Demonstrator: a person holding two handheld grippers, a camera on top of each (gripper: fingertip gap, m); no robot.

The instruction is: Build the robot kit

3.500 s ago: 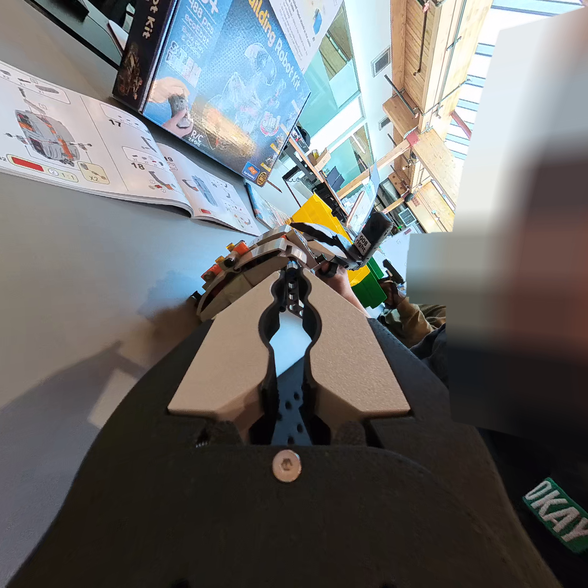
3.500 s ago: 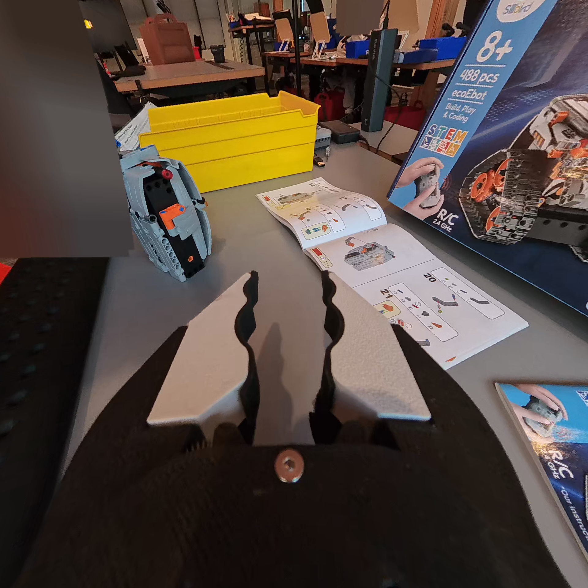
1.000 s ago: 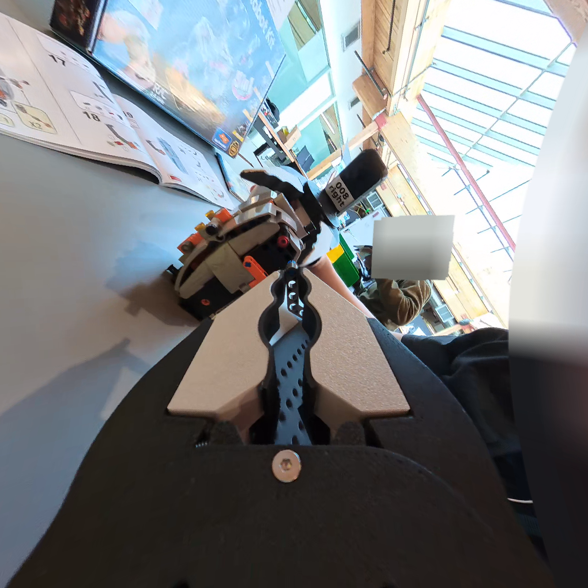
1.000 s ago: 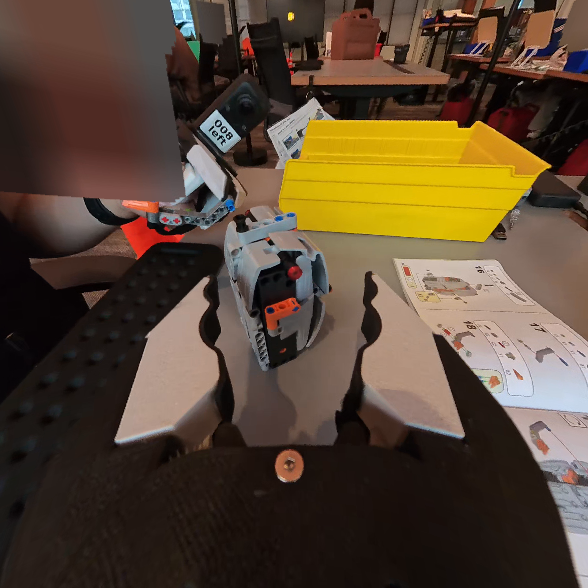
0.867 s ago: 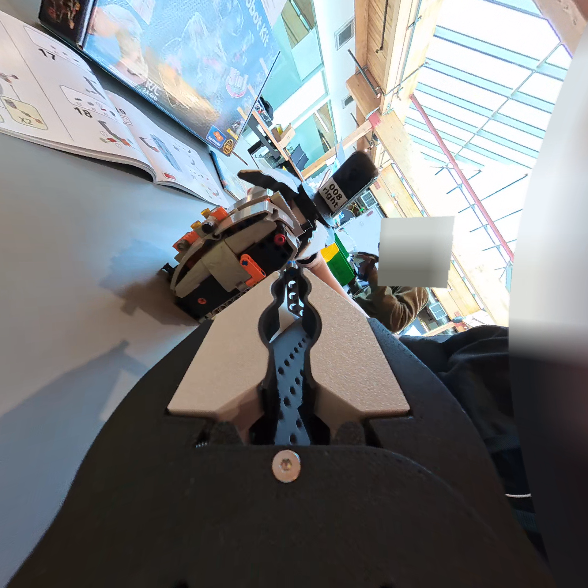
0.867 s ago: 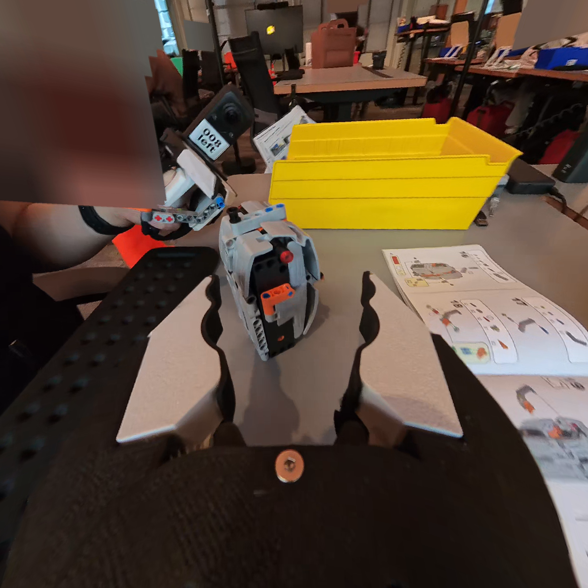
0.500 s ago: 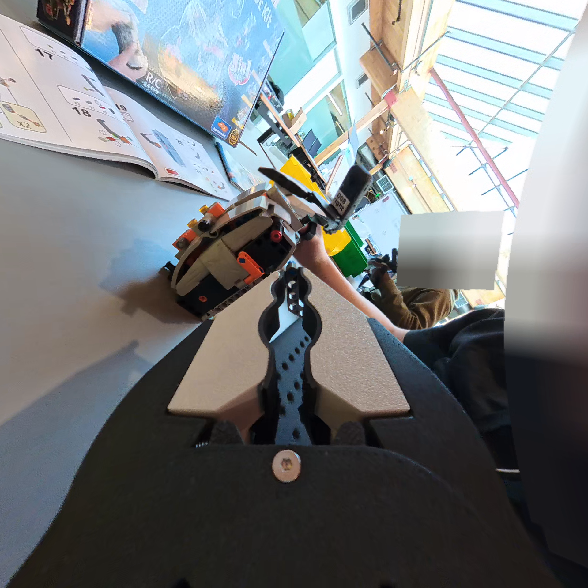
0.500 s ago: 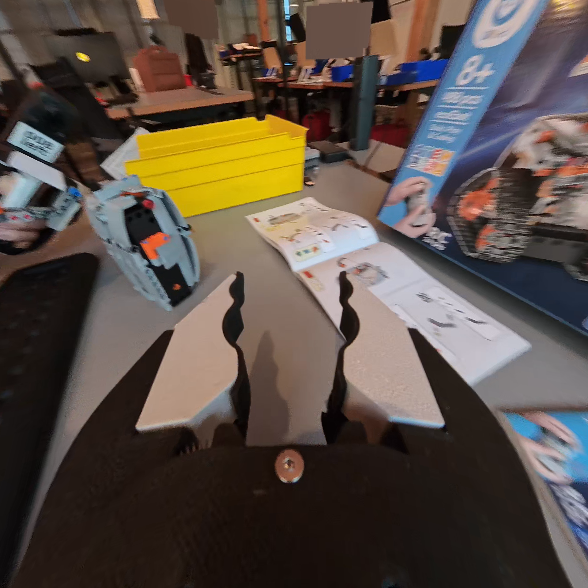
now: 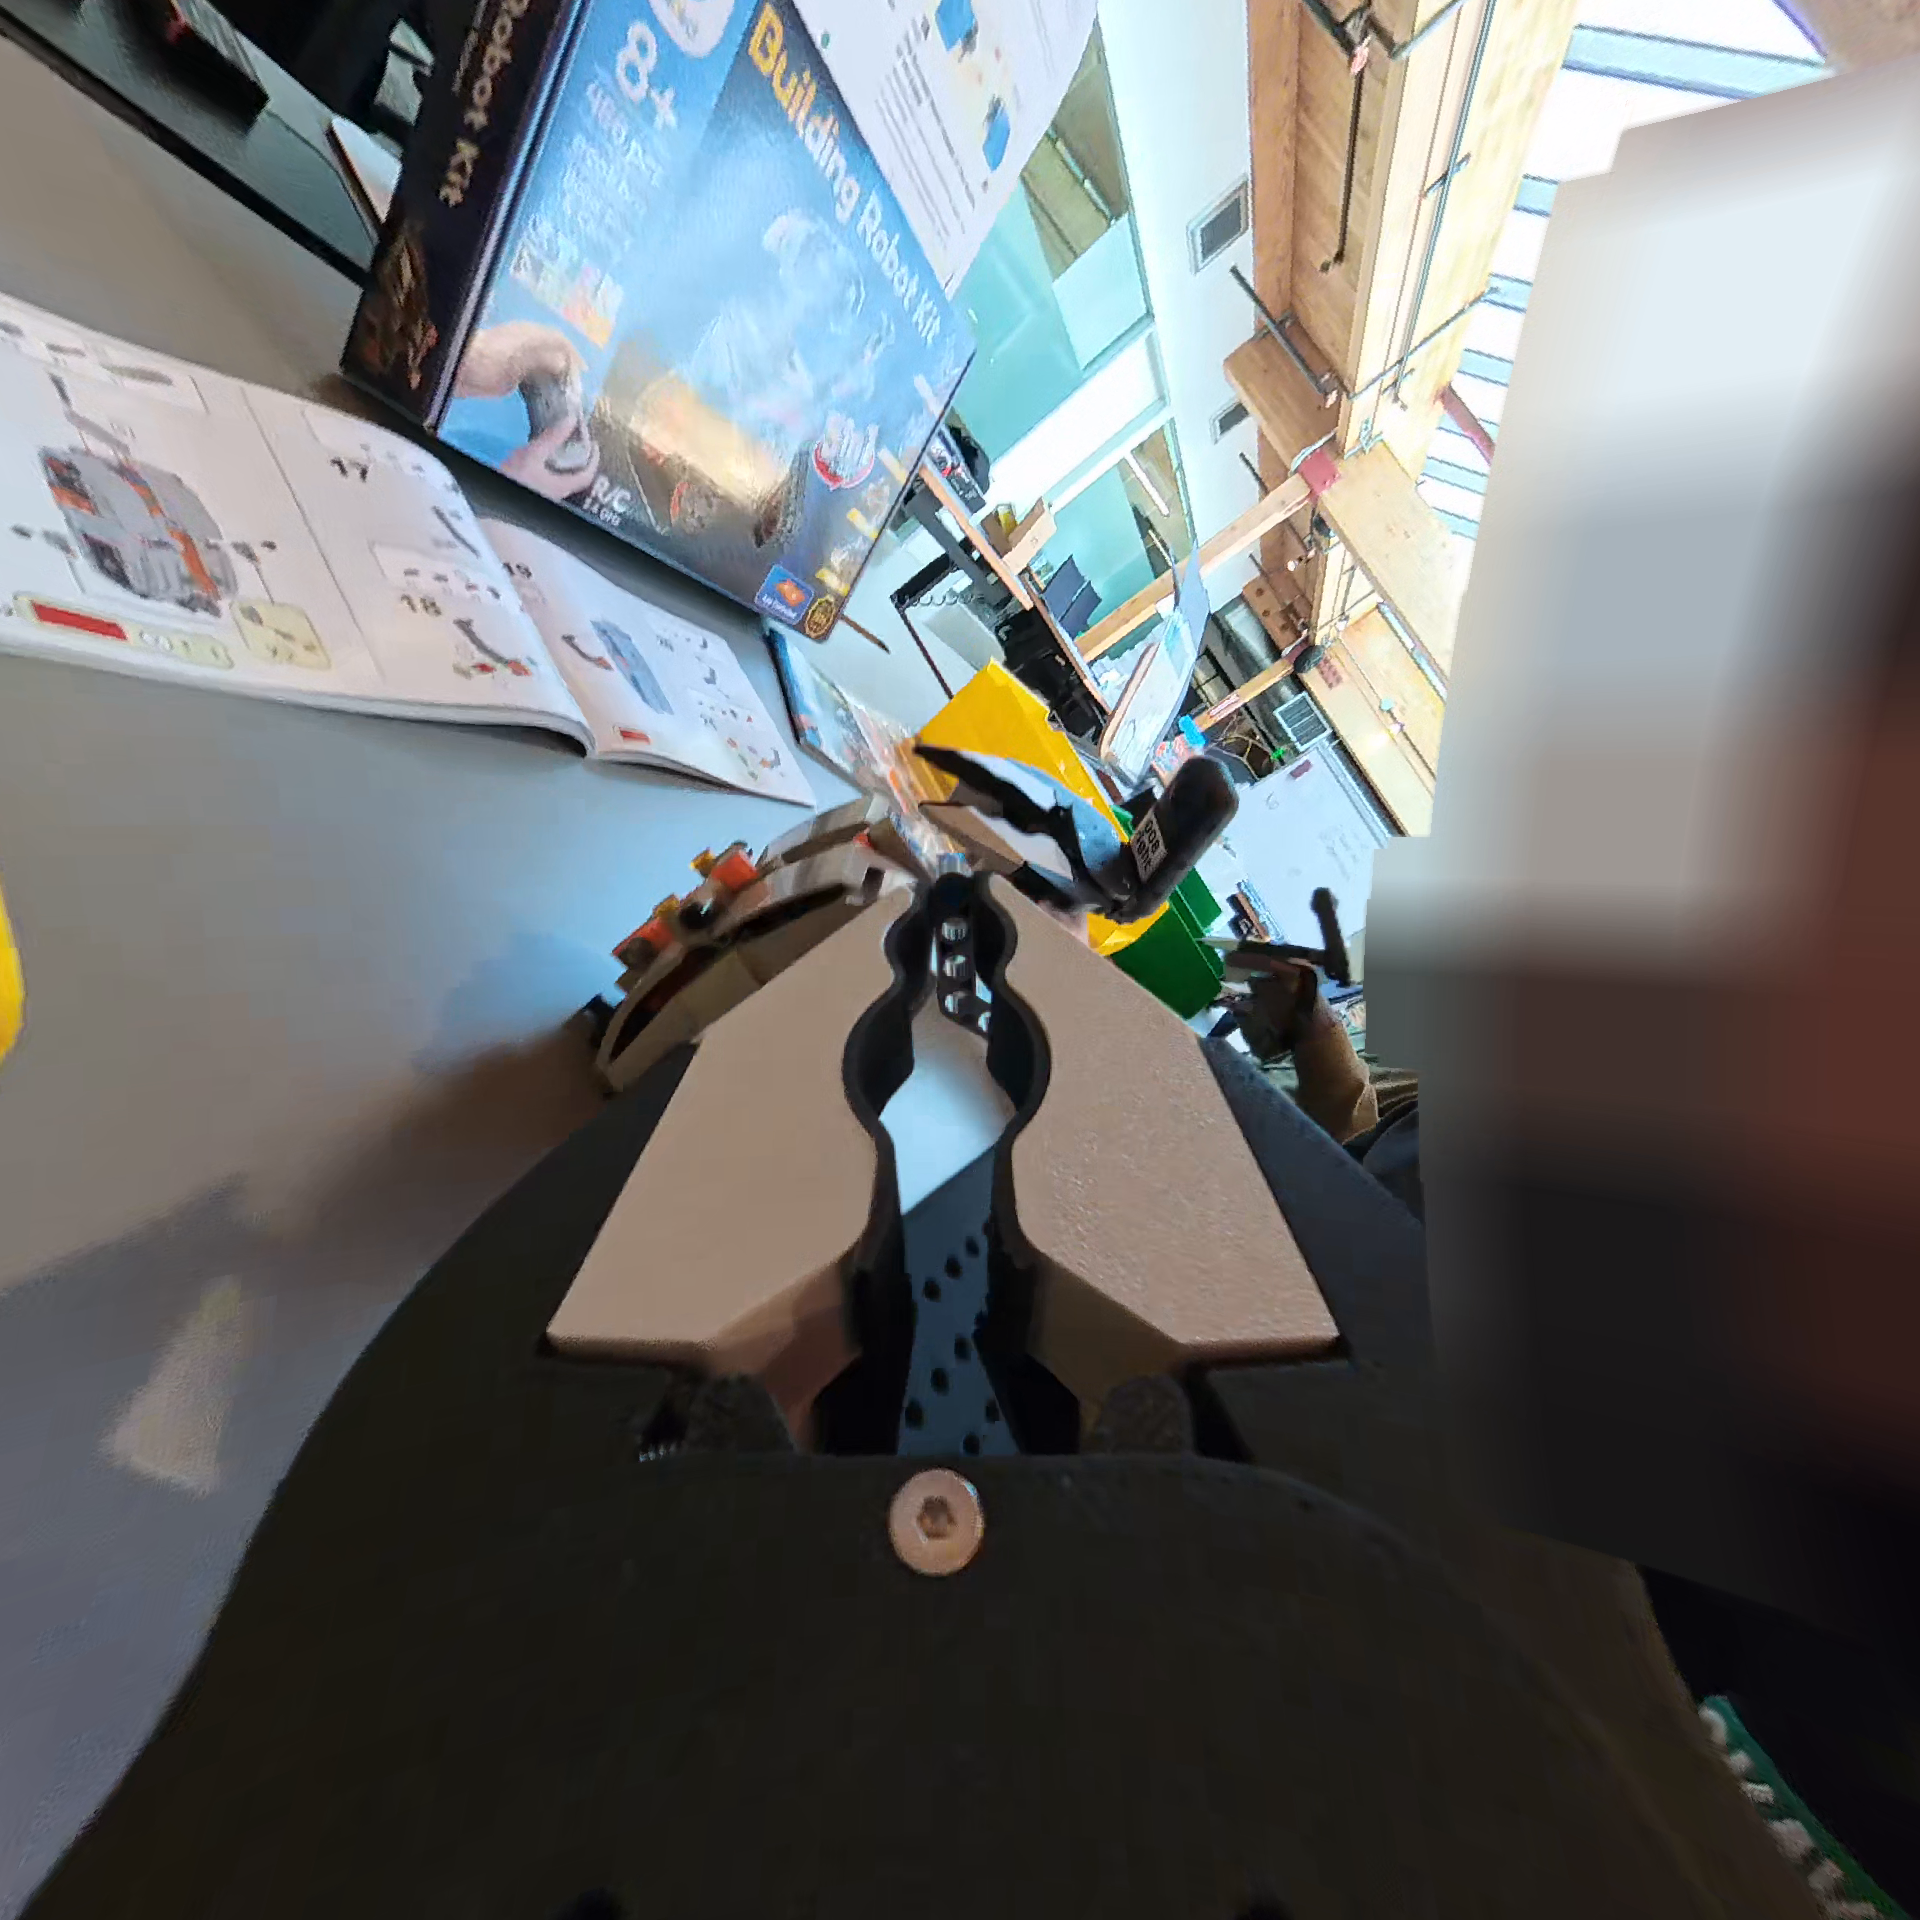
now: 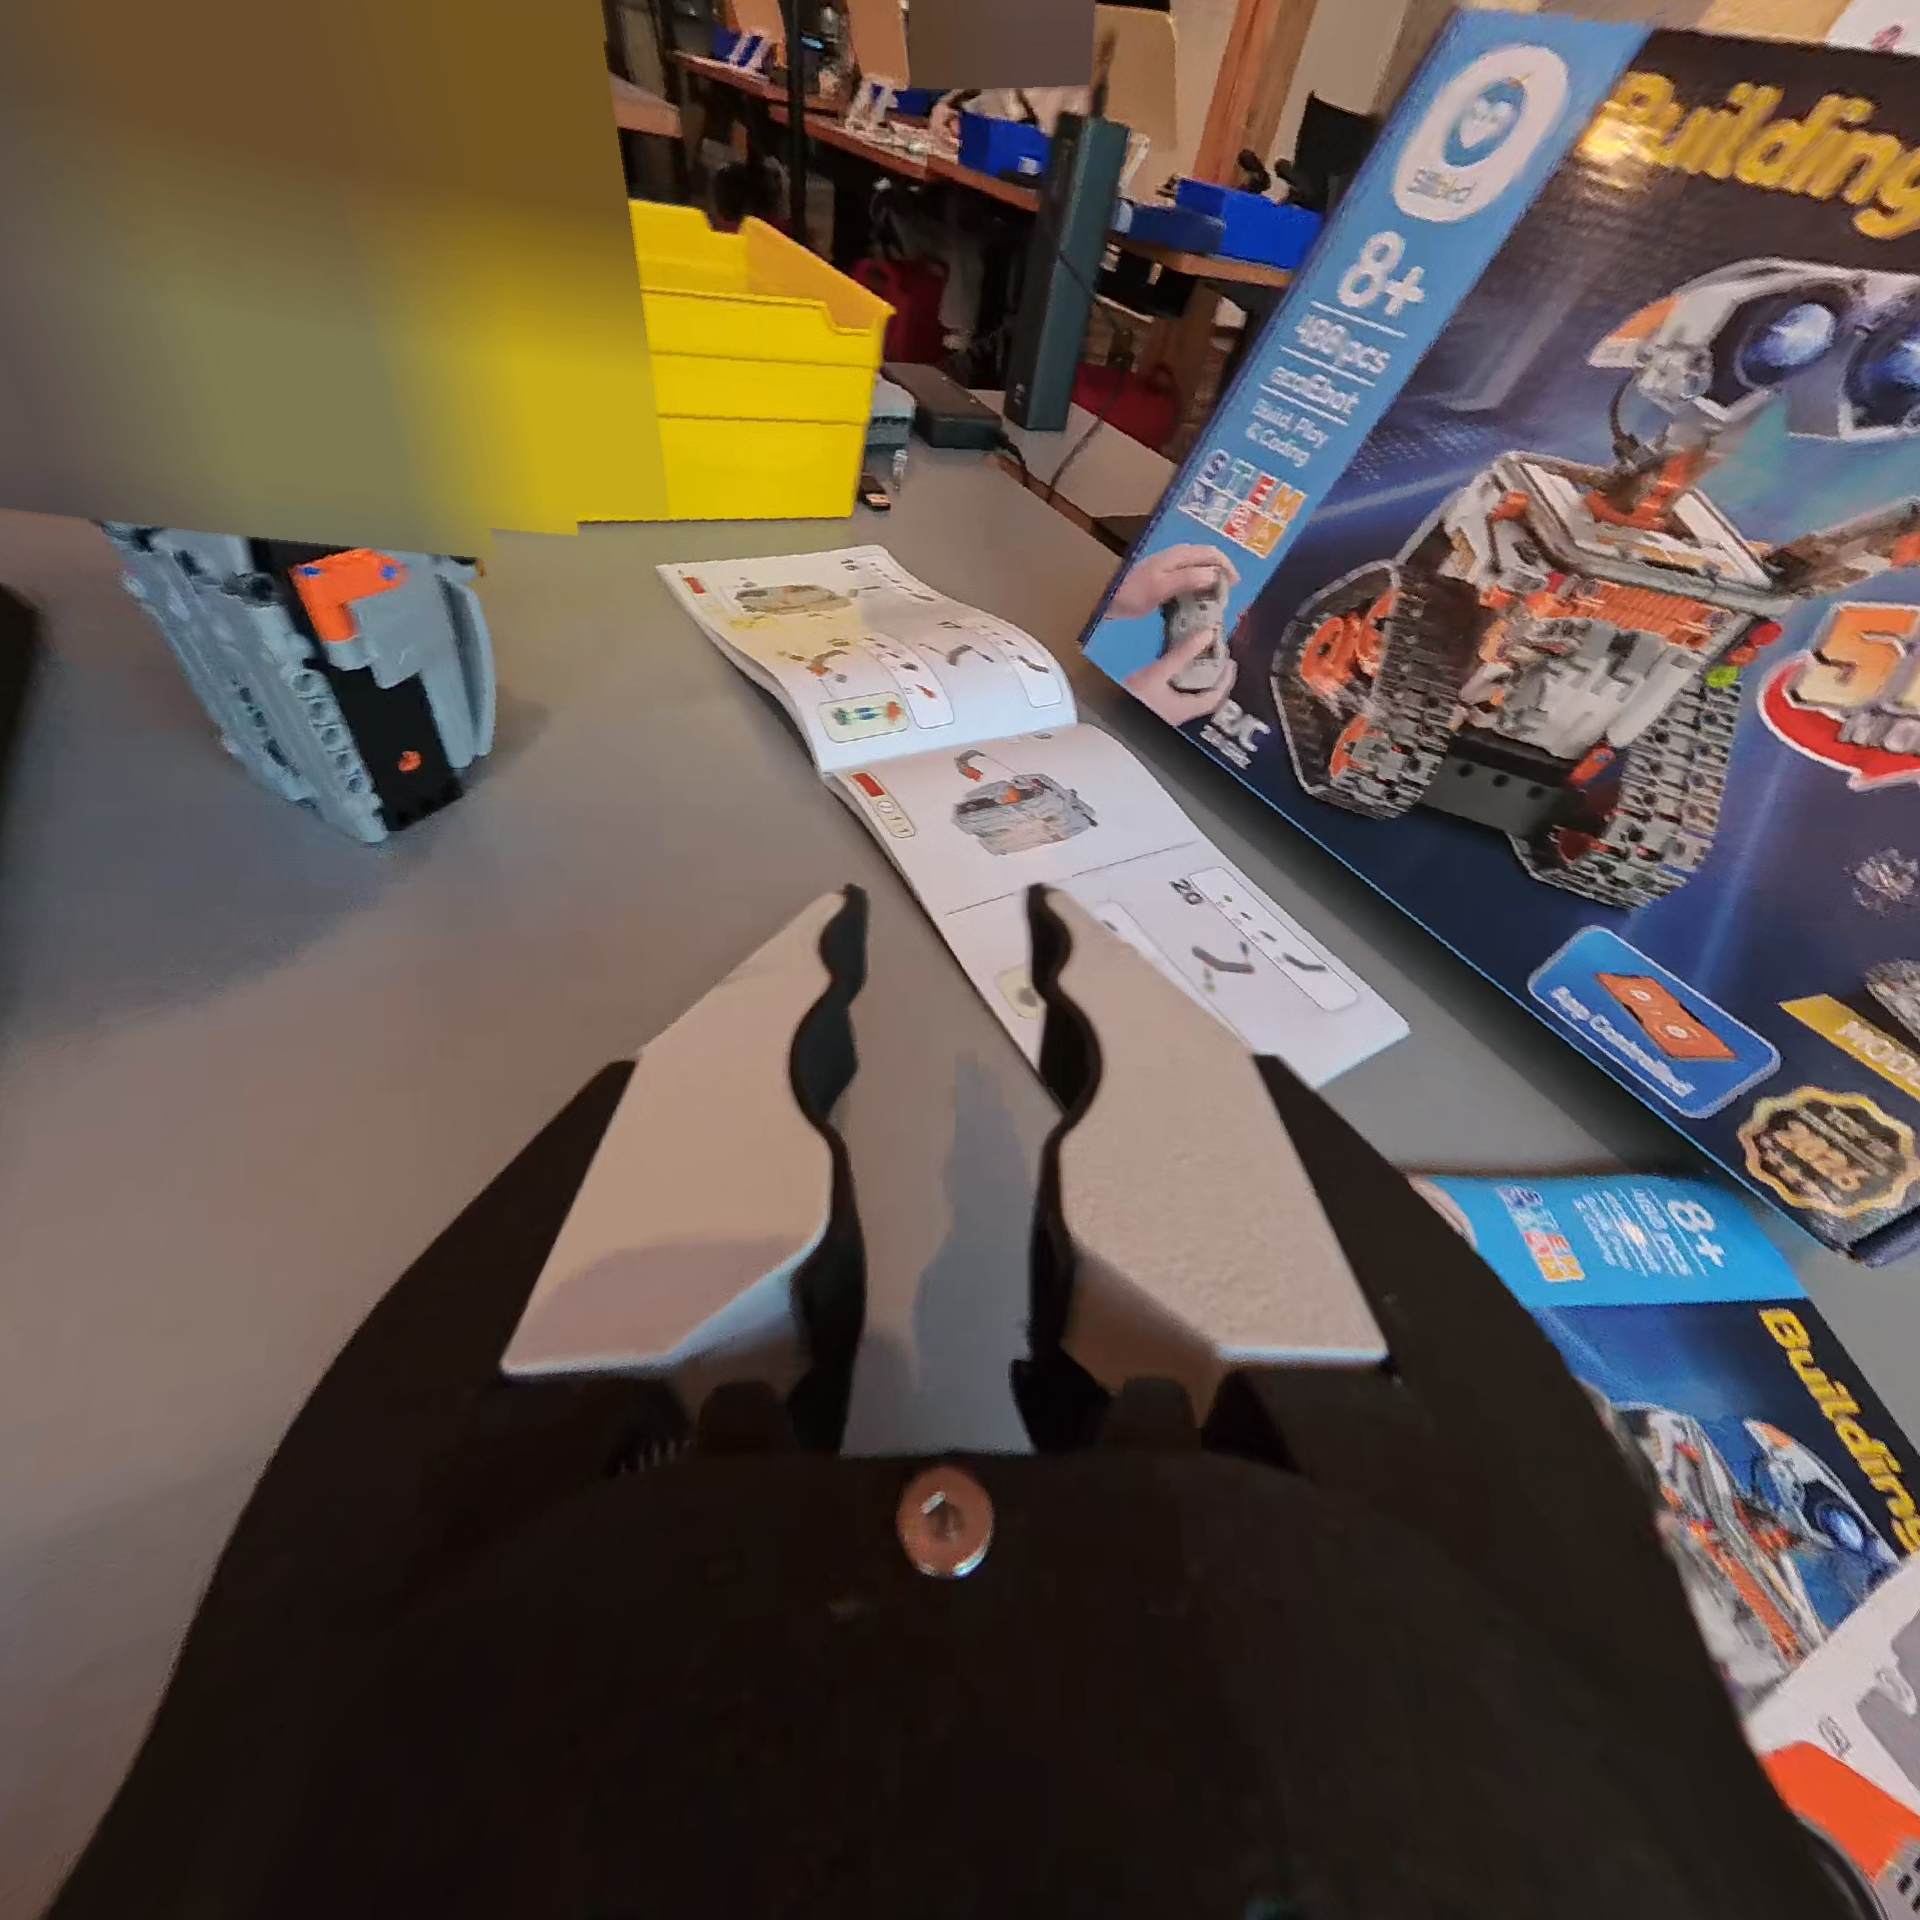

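My left gripper (image 9: 951, 896) is shut on a small grey beam with holes (image 9: 954, 977), held just above the table. Right beside its tip stands a grey, black and orange brick model (image 9: 727, 935), partly hidden by my left finger. The model also shows in the right wrist view (image 10: 312, 675), standing at the far left. My right gripper (image 10: 945, 904) is open and empty, low over the grey table (image 10: 260, 1039), with its tips at the edge of an open instruction booklet (image 10: 987, 790). It also shows in the left wrist view (image 9: 954, 798), beyond the model.
A big blue kit box (image 10: 1558, 520) stands at the right behind the booklet. A second blue-covered booklet (image 10: 1683, 1382) lies at the near right. A yellow bin (image 10: 758, 384) stands at the back. A green bin (image 9: 1164, 956) and a person's hand show beyond the table. The left gripper's tips are roughly 30 cm from the right gripper's.
My right gripper has swung right, away from the model towards the booklet and box, and its jaws have narrowed. My left gripper has shifted, so its finger now hides more of the model.
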